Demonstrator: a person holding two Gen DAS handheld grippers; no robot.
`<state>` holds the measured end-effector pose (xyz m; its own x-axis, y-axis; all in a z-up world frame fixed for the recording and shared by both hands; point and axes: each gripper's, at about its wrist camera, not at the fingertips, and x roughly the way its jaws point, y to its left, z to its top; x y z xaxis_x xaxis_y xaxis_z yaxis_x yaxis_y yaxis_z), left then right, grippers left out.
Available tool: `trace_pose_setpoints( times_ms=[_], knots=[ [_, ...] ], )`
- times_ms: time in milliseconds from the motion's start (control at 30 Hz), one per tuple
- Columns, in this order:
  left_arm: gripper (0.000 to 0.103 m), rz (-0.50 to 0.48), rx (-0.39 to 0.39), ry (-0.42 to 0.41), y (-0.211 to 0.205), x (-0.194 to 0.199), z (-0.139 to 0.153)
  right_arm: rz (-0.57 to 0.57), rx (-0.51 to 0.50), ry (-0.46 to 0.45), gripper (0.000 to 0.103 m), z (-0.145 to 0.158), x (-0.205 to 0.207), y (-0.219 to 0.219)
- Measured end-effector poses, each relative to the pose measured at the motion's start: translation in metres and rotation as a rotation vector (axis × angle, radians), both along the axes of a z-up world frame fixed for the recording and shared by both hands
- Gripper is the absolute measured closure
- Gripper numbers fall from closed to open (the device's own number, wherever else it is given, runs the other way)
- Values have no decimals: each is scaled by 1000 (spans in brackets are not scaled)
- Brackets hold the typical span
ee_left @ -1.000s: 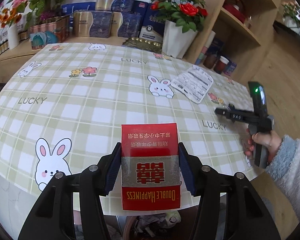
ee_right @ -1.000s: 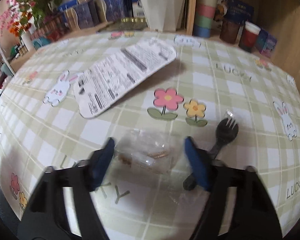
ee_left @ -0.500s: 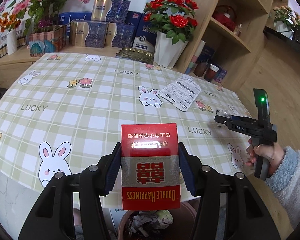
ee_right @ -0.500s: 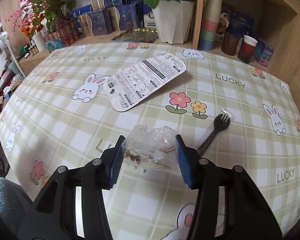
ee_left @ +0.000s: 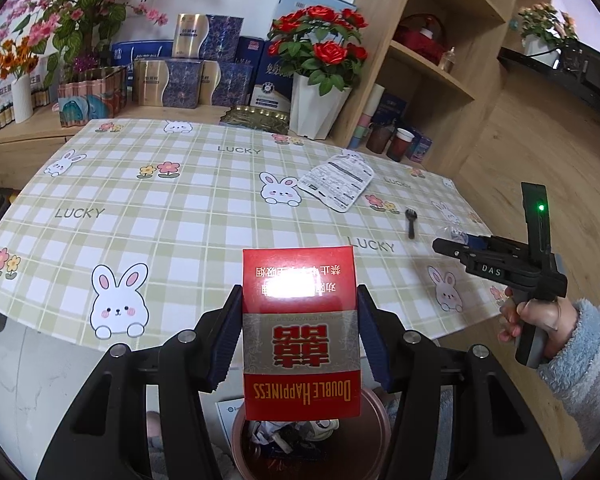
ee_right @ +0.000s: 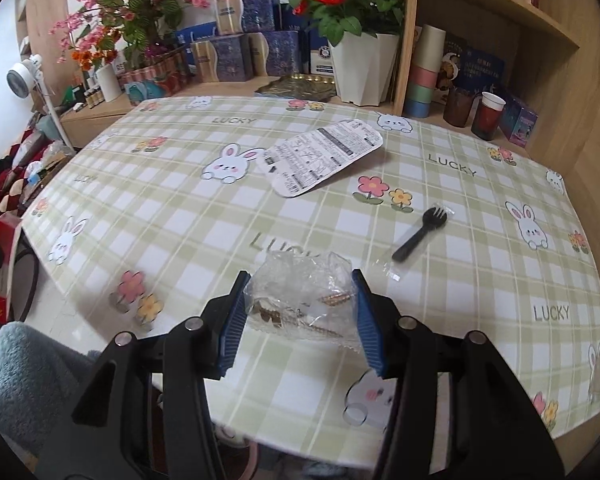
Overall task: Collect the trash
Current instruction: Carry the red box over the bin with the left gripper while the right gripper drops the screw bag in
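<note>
My left gripper (ee_left: 299, 334) is shut on a red cigarette pack (ee_left: 300, 332), held past the table's near edge above a round brown bin (ee_left: 374, 432) with crumpled waste in it. My right gripper (ee_right: 300, 312) is shut on a clear plastic bag (ee_right: 300, 300) with brass screws inside, lifted over the table's front part. In the left wrist view the right gripper (ee_left: 446, 245) shows at the right, in a hand with a fluffy blue sleeve. A black plastic fork (ee_right: 420, 234) and a white printed card (ee_right: 324, 156) lie on the checked tablecloth (ee_right: 180, 208).
Behind the table stand a white pot of red roses (ee_right: 360, 68), blue and gold boxes (ee_right: 236, 56) and pink flowers. A wooden shelf unit (ee_right: 480, 40) with cups (ee_right: 488, 114) is at the right. A gold tray (ee_right: 300, 86) sits by the pot.
Both grippers have pulled back from the table and risen with their loads. The bag has left the cloth beside the fork. The bin has come into view under the pack.
</note>
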<state>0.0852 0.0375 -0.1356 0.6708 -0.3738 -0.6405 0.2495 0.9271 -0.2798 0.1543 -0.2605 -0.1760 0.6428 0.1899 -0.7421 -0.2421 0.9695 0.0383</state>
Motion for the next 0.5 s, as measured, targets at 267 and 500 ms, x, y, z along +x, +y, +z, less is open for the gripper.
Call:
trace_pose_setpoints(
  times_ms=[267, 500],
  knots=[
    [50, -2, -14, 0, 3, -35, -3, 55, 26, 1, 52, -7, -54, 18],
    [50, 3, -7, 15, 11, -55, -12, 124, 41, 52, 52, -38, -94, 50]
  ],
)
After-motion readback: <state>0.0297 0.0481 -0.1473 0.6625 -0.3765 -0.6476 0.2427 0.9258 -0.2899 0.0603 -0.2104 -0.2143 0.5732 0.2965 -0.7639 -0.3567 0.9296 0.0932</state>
